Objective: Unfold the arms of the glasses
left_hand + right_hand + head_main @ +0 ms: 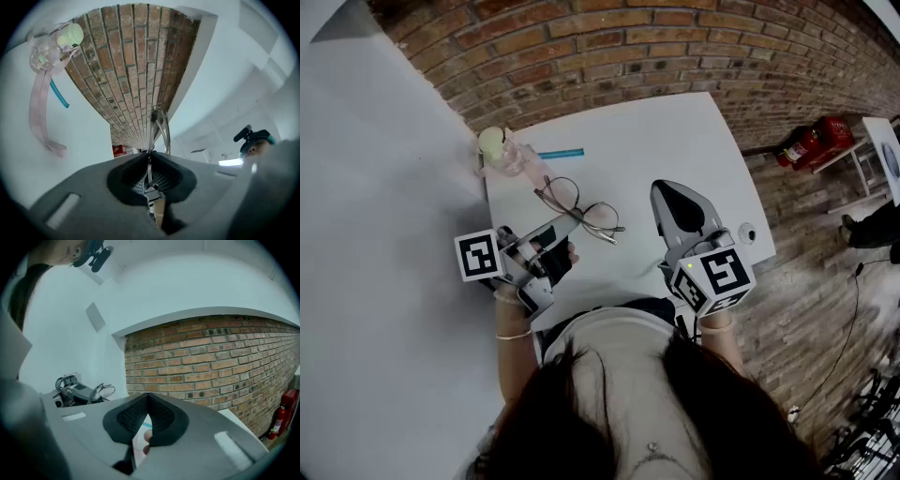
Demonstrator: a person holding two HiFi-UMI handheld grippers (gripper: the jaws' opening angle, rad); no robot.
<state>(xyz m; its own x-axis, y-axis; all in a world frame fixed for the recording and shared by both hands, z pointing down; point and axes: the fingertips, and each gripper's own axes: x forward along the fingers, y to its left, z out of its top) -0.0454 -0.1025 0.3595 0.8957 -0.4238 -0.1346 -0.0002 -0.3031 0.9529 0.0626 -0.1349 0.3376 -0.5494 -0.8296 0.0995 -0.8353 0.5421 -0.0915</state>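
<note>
On white table (675,131) | left tongs (569,223) pinch thin wire glasses (572,199) | right tongs (667,190) closed, empty

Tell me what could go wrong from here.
1. The left tongs pinch only a thin wire part of the glasses; it could slip out or bend.
2. The right tongs are shut and away from the glasses; unless opened, they may only shove them.
</note>
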